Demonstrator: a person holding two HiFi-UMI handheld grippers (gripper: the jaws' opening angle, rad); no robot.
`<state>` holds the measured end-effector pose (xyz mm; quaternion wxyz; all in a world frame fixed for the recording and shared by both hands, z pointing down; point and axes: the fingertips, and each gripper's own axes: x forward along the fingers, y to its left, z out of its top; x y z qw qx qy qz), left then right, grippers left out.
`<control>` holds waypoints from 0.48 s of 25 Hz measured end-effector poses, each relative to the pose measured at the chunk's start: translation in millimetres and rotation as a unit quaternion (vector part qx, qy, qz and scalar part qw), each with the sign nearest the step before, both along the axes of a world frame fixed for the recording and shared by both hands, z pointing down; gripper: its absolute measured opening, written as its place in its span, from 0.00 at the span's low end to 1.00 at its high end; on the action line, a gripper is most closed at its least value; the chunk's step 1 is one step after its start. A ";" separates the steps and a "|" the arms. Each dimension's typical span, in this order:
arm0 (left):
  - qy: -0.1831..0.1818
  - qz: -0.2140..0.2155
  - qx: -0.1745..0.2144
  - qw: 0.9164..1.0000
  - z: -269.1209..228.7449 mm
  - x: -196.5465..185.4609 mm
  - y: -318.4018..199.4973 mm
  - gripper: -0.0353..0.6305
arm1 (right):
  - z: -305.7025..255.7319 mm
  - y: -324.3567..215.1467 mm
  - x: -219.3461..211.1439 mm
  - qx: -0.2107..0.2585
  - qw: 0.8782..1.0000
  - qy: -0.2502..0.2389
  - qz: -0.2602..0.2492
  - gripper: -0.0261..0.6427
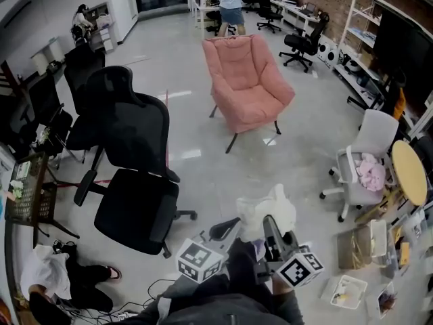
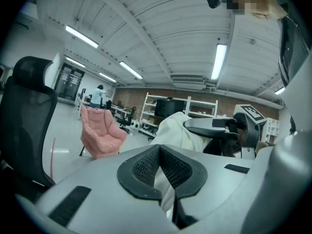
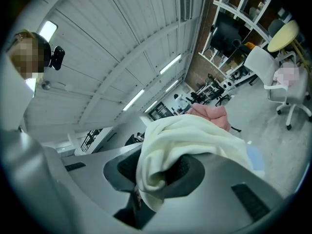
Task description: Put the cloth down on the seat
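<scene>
holding the cloth (image 1: 270,207) up off the floor (image 1: 196,120) with both claws, you have it bunched just ahead of your body, at the near edge of the floor in the head view. your left gripper (image 1: 224,231) has its jaws closed together on a thin fold of the cream fabric. in the left gripper view (image 2: 163,168) that fold runs down between the black ribbed pads (image 2: 141,167), and the rest of the cloth (image 2: 176,129) rises beyond them toward the other claw. your right gripper (image 1: 270,223) is clamped, jaws partway closed, on a thick wad. in the right gripper view (image 3: 161,178) the cloth (image 3: 192,138) fills the gap between the jaws and spills over them. the two claws sit just beside each other, with the cloth spanning them and heaped a little more over the right one.

the pink armchair (image 1: 247,80) stands toward the far end of the floor, facing you, well apart from the cloth. the left gripper view shows it (image 2: 99,132) to the left of the jaws, and in the right gripper view only its top (image 3: 212,113) shows past the fabric. a black office chair (image 1: 132,171) stands near the floor's left side, closer to you than the armchair. a white office chair (image 1: 365,156) sits at the right edge with what looks like a pink bundle (image 1: 371,171) on its seat.
</scene>
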<state>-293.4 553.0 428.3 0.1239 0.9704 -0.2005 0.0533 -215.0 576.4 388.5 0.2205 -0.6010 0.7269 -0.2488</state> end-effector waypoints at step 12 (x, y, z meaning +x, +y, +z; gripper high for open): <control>-0.008 -0.031 -0.010 0.999 8.6 53.1 -111.6 0.06 | 4.2 -115.0 55.2 -0.006 1.000 0.002 -0.029 0.17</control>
